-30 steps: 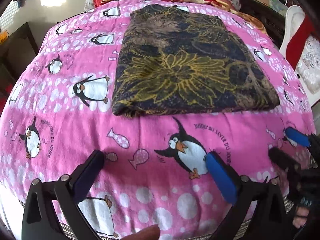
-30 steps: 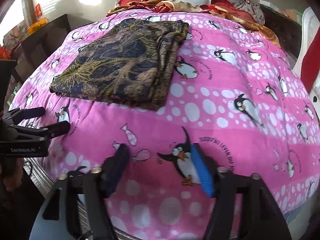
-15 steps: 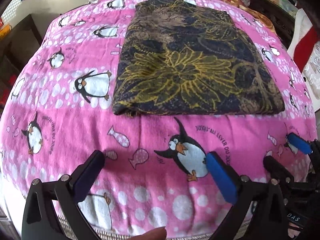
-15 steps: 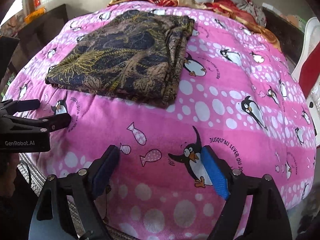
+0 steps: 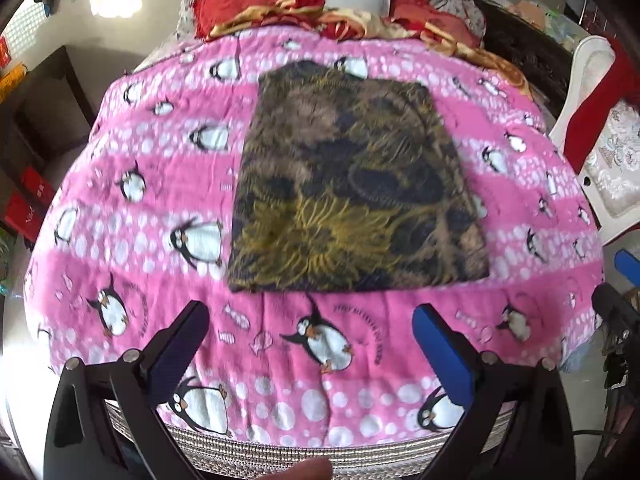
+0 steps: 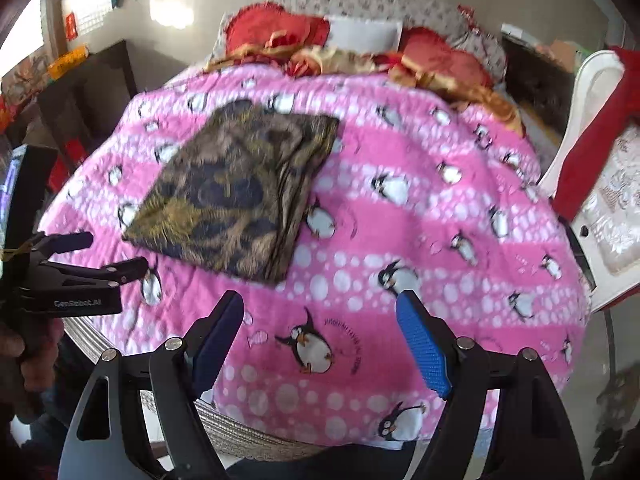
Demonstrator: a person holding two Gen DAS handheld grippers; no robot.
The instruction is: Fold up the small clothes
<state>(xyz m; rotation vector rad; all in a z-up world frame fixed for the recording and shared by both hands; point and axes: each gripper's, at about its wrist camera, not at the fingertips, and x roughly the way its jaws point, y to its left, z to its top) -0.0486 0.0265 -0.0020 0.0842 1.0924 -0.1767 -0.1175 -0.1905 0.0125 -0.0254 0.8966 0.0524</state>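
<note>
The folded cloth [image 5: 352, 196] — dark with a gold and brown flower print — lies flat in the middle of the left wrist frame on a pink blanket [image 5: 160, 184] printed with penguins. In the right wrist frame it sits left of centre, turned at an angle, its layered edge facing the lower right.

The left gripper [image 5: 310, 320] fills the bottom of its own frame, pointing steeply down at the near part of the blanket, fingers spread wide with nothing between them, well short of the cloth's near edge. In the right wrist frame it enters from the left edge, held by a hand [image 6: 24, 356] at the lower left.

The right gripper [image 6: 320, 320] also tilts down over the blanket — its jaws are closing a little yet stand wide apart and empty. Red cushions [image 5: 256, 0] lie piled at the top of the frame
</note>
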